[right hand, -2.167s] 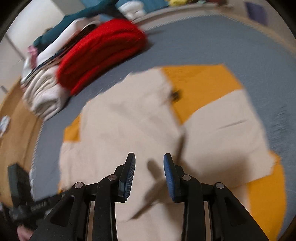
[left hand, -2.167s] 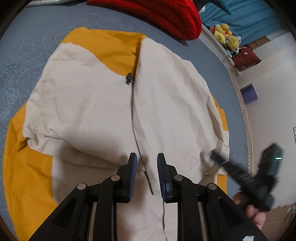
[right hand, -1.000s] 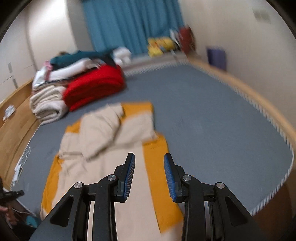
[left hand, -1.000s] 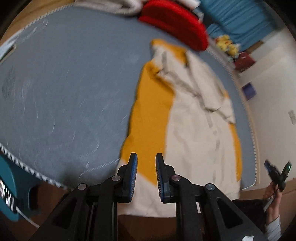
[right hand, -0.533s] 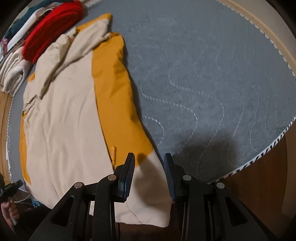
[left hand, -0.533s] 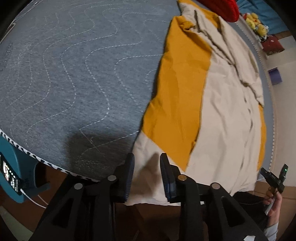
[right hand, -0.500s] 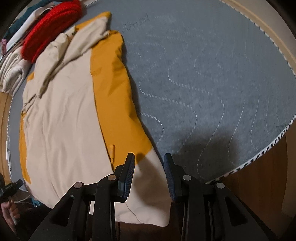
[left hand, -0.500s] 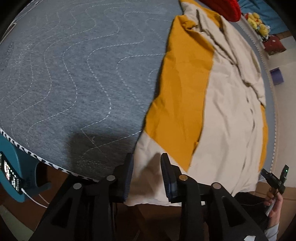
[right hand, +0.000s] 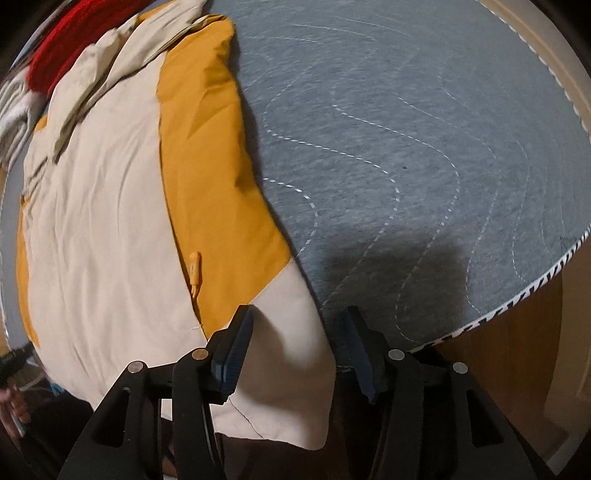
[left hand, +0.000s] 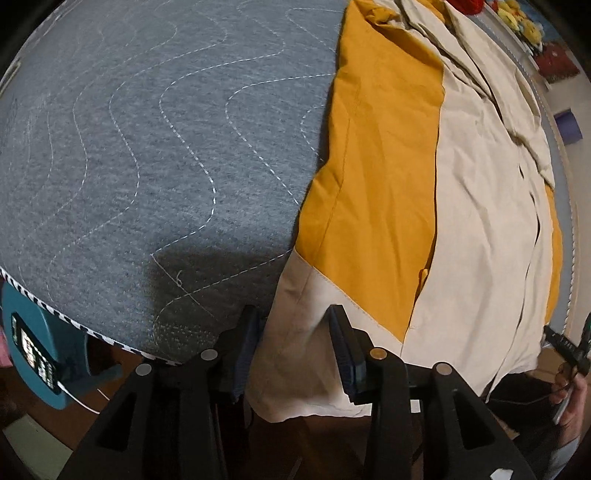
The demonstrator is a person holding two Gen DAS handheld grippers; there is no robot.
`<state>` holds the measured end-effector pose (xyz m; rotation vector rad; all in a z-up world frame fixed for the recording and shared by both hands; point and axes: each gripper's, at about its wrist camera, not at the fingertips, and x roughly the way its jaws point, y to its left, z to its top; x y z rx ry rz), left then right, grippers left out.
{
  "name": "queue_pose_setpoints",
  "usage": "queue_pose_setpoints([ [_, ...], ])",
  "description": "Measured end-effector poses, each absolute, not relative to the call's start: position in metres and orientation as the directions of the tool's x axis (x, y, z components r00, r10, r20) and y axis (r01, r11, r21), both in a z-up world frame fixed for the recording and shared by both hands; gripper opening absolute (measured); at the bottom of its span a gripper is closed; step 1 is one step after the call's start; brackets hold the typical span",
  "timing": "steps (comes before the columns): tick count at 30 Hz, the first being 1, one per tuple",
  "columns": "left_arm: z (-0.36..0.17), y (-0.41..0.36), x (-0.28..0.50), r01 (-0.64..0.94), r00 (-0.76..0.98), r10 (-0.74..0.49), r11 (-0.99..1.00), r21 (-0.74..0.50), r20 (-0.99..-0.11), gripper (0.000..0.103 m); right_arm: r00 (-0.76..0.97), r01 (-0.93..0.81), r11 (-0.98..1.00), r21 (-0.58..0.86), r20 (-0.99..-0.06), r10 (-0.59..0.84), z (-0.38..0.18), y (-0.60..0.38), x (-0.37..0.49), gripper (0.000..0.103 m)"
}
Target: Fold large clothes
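Item: large beige and mustard-yellow fabric jacket [left hand: 476, 206], laid flat lengthwise on a grey quilted mattress cover with white wavy stitching [left hand: 147, 147]. In the left wrist view it fills the right half of the frame; in the right wrist view the same garment [right hand: 103, 206] fills the left half. Its beige hem hangs over the near edge of the mattress at the bottom of both frames. Sleeves are folded inward at the far end, toward the top of each frame. A small orange zip pull [right hand: 194, 271] lies on the seam between yellow and beige panels.

Left gripper [left hand: 295, 354], black with blue pads: bottom centre of its frame, pointing steeply down at one hem corner. Jaws opening; the beige hem lies between them, with the pads not seen pressing it.

Right gripper [right hand: 295, 347], same make: bottom centre of its frame, pointing down at the opposite hem corner. Jaws opening; the hem edge sits between them, not pinched.

Surroundings: red folded knit [right hand: 55, 62] at upper left of the right view; yellow plush toys [left hand: 521, 18] at upper right of the left view; teal stand holding a lit phone [left hand: 33, 354] at lower left; wooden floor [right hand: 517, 350] at lower right of the right view.
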<state>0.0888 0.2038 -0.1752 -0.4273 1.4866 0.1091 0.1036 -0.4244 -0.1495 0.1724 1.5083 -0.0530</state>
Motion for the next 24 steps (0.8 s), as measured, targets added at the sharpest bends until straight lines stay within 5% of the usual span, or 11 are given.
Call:
queue_pose_setpoints([
  [5, -0.176, 0.183, 0.091, -0.255, 0.093, -0.117, 0.957, -0.137, -0.989, 0.031, 0.066, 0.071, 0.996, 0.058, -0.996, 0.053, -0.149, -0.407, 0.101, 0.048],
  [8, -0.174, 0.169, 0.09, -0.199, 0.099, -0.089, 0.974, -0.107, -0.991, 0.008, 0.079, 0.04, 0.997, 0.072, -0.994, 0.069, -0.147, -0.398, 0.101, 0.02],
  [10, -0.167, 0.159, 0.088, -0.182, 0.119, -0.088, 0.977, -0.109, -0.989, 0.005, 0.107, 0.036, 0.996, 0.084, -0.991, 0.079, -0.139, -0.397, 0.098, 0.006],
  [17, -0.162, 0.147, 0.087, -0.167, 0.134, -0.12, 0.976, -0.142, -0.984, 0.004, 0.202, 0.092, 0.982, 0.167, -0.968, 0.146, -0.107, -0.417, 0.094, 0.005],
  [20, -0.174, 0.149, 0.089, -0.195, 0.09, -0.11, 0.973, -0.126, -0.99, 0.011, 0.142, 0.111, 0.984, 0.141, -0.982, 0.125, -0.121, -0.422, 0.097, 0.008],
  [24, -0.179, 0.148, 0.092, -0.203, 0.088, -0.117, 0.97, -0.133, -0.989, 0.013, 0.069, 0.081, 0.992, 0.096, -0.993, 0.091, -0.142, -0.42, 0.096, 0.024],
])
